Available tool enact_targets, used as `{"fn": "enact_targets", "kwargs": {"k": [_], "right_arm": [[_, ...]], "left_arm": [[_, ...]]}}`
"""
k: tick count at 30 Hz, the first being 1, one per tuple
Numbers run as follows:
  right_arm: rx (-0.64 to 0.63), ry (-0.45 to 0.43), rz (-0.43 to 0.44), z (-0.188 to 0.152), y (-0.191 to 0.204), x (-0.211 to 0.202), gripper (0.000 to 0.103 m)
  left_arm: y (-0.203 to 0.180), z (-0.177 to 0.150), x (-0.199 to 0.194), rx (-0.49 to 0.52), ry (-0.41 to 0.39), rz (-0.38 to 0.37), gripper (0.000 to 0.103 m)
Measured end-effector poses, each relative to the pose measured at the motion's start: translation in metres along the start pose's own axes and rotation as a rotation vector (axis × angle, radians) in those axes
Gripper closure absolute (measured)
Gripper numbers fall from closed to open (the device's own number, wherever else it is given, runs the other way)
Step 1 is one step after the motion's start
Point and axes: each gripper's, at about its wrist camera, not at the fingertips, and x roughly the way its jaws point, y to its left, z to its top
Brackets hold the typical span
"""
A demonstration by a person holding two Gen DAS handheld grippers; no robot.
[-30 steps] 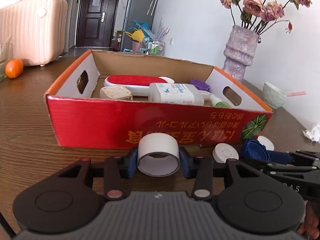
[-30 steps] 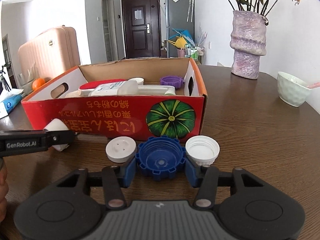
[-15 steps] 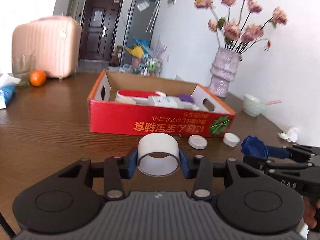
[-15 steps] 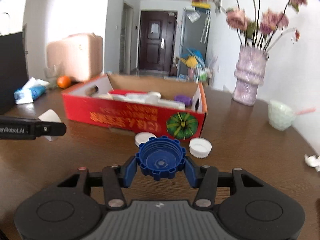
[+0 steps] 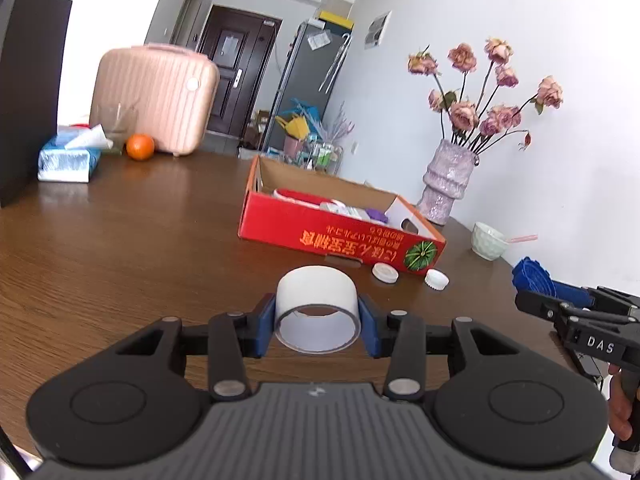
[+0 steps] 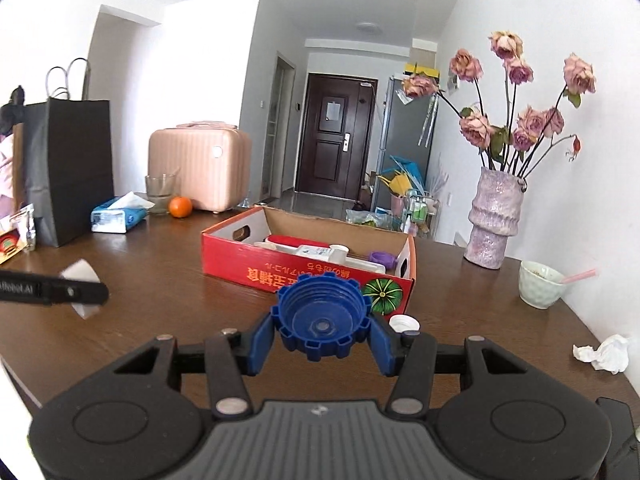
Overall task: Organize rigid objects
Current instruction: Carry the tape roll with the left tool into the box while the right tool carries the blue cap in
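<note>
The left gripper (image 5: 318,322) has its jaws closed on a white tape roll (image 5: 317,307), held with its open core facing the camera so the roll's axis runs along the fingers, and the right gripper (image 6: 322,330) has its jaws closed on a blue ribbed cap (image 6: 323,322), hollow side toward the camera. Both loads hang above the brown wooden surface (image 5: 120,248), well short of the red cardboard box (image 5: 340,236), which is the likely place for them. From the left jaws the box lies ahead and slightly to the right; from the right jaws it lies almost straight ahead, its long side running across the view. The right gripper looks the nearer of the two, though not by much. The box already holds a red-topped brush, a white bottle and a purple lid, so free room seems to lie toward its near wall. Two white caps (image 5: 385,273) rest on the surface just in front of the box's near right corner, not yet gathered. The box front carries orange Japanese print, upside down from here and not legible to me, beside a green pumpkin picture (image 6: 382,296). The right gripper's body, seen from the left camera, reads "DAS" (image 5: 600,347); the left gripper's, seen from the right camera, shows part of "Robot.AI" (image 6: 18,287)
</note>
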Motion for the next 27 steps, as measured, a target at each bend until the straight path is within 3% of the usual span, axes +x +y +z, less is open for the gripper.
{"fn": "enact_targets", "kwargs": {"k": [4,14,21,27], "right_arm": [[0.021,-0.003,-0.007,-0.004,-0.003,0.000,0.053],[0.059,0.036,0.000,-0.017,-0.014,0.034,0.053],[0.127,0.008,-0.019,0.009,-0.044,0.091,0.053],[0.206,0.025,0.009,0.040,-0.072,0.170,0.053]], "left_arm": [[0.002,0.006,-0.003,0.001,-0.031,0.016,0.060],[0.000,0.009,0.040,0.006,0.023,-0.014,0.060],[-0.006,0.049,0.089,0.073,-0.022,-0.017,0.060],[0.006,0.092,0.159,0.101,0.019,-0.004,0.060]]}}
